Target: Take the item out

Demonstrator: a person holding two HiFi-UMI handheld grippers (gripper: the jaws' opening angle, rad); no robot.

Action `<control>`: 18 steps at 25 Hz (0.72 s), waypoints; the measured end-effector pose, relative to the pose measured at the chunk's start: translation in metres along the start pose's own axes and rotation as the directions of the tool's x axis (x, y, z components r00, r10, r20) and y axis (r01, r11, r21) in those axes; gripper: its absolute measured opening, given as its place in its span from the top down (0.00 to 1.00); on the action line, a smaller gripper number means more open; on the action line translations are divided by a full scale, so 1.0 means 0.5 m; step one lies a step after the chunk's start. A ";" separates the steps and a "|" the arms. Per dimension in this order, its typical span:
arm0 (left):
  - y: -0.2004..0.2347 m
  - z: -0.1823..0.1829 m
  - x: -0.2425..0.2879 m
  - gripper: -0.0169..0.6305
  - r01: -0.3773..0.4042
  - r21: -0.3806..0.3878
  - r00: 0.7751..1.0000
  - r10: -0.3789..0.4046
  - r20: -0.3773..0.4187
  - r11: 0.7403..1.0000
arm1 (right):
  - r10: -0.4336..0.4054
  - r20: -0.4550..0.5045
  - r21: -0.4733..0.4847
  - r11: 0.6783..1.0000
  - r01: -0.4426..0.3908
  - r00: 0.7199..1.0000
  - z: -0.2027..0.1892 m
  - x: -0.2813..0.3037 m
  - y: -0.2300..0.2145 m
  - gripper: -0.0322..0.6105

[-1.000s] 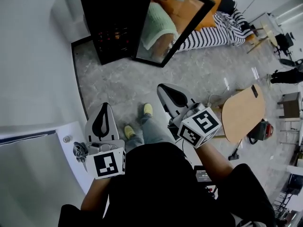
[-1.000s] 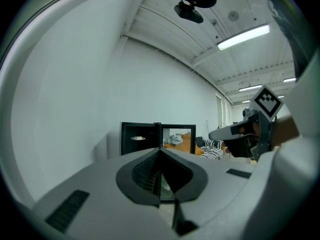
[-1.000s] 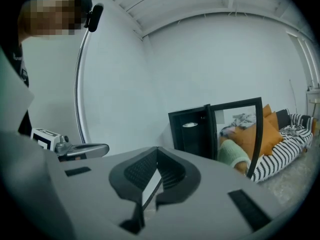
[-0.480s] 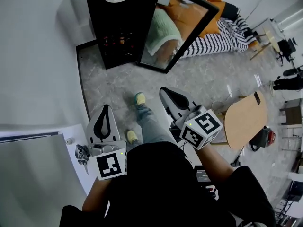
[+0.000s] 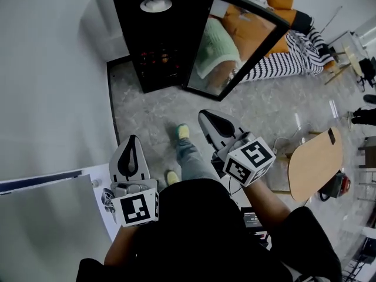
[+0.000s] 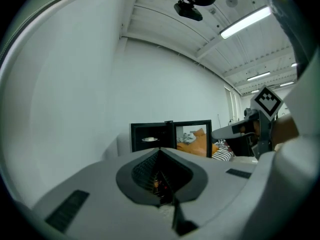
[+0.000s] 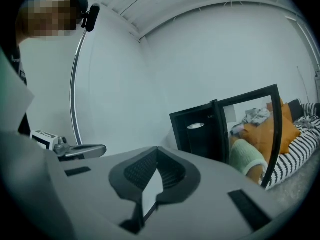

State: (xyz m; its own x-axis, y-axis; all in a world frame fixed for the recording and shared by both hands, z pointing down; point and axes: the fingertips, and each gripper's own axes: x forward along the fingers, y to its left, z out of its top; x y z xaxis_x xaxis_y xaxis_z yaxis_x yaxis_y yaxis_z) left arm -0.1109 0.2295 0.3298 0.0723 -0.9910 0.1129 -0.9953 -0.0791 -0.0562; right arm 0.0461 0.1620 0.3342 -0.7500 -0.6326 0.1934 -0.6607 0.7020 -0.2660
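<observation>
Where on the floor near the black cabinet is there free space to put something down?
Bare grey floor lies between the black cabinet and the person's front shoe, and between the glass door and the wooden table. The right edge is crowded.

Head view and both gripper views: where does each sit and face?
Head view: on the person's head, looking down toward the black cabinet; shows torso, left claw, right claw.
Left gripper view: on the left claw, looking along its closed jaws at the cabinet; right claw at right.
Right gripper view: on the right claw, facing likewise, jaws closed; left claw at left.
Shared: all show the open cabinet.
</observation>
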 end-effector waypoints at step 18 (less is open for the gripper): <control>-0.014 0.013 0.365 0.96 0.042 0.027 0.996 -0.040 -0.075 0.999 | 0.015 -0.026 0.062 0.998 -0.013 1.000 0.060 0.227 -0.278 0.94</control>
State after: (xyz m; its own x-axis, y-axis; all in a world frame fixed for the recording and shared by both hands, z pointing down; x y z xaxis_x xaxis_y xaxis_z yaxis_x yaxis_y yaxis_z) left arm -0.0901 0.0483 0.3442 0.1072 -0.9761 0.1892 -0.9892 -0.1238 -0.0781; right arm 0.0538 -0.0174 0.3648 -0.7602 -0.6135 0.2139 -0.6475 0.6884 -0.3269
